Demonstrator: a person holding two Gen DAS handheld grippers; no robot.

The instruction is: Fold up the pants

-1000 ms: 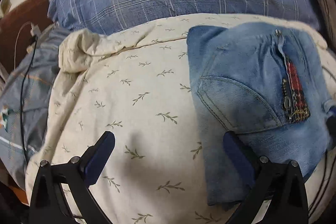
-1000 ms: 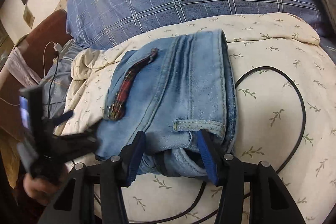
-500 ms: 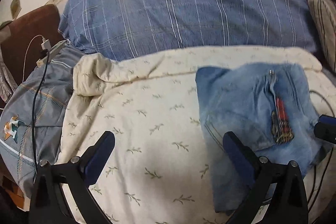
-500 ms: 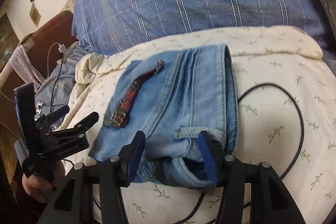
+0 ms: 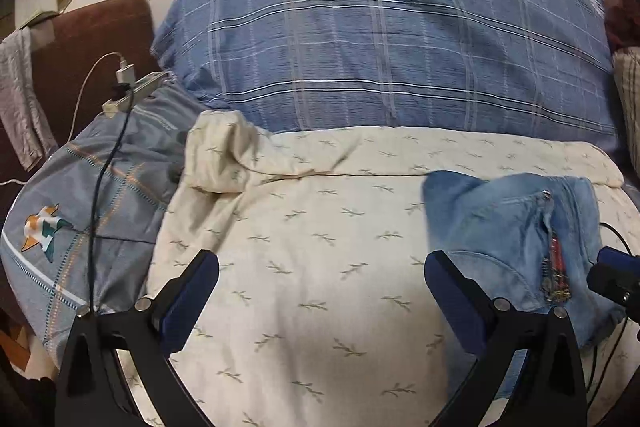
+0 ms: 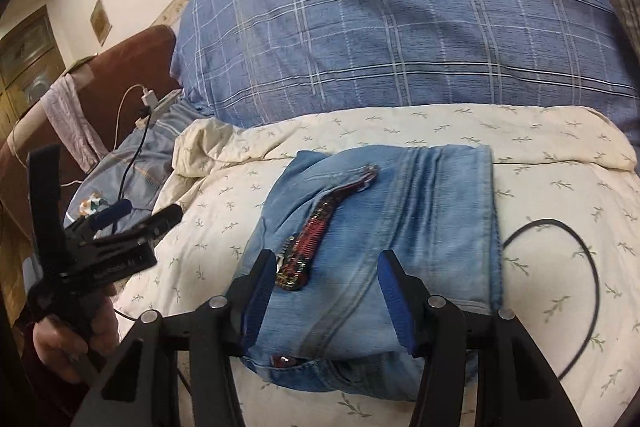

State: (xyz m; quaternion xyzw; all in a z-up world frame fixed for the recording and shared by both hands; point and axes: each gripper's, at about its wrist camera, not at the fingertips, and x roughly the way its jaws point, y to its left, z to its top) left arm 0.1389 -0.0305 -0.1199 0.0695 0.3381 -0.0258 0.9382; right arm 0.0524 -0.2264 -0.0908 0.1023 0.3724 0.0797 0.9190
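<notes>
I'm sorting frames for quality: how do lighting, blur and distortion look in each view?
Left wrist view: dim warm light, strong fisheye bending with dark corners, folded jeans slightly soft, faint shadow on the cream blanket. Right wrist view: same bowing, sharper jeans, the plaid pillow evenly lit, no glare.

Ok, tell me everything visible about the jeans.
The jeans are light blue washed denim, folded into a compact, roughly rectangular bundle lying flat on the cream leaf-print quilt, below the blue plaid pillow. A red beaded trim strip runs diagonally along a pocket edge on top; seams and a curved pocket line show. Thicker folded layers bulge at the near edge. The right gripper is open over that near edge, jaws on either side, not pinching. A black cable loops beside it.
</notes>
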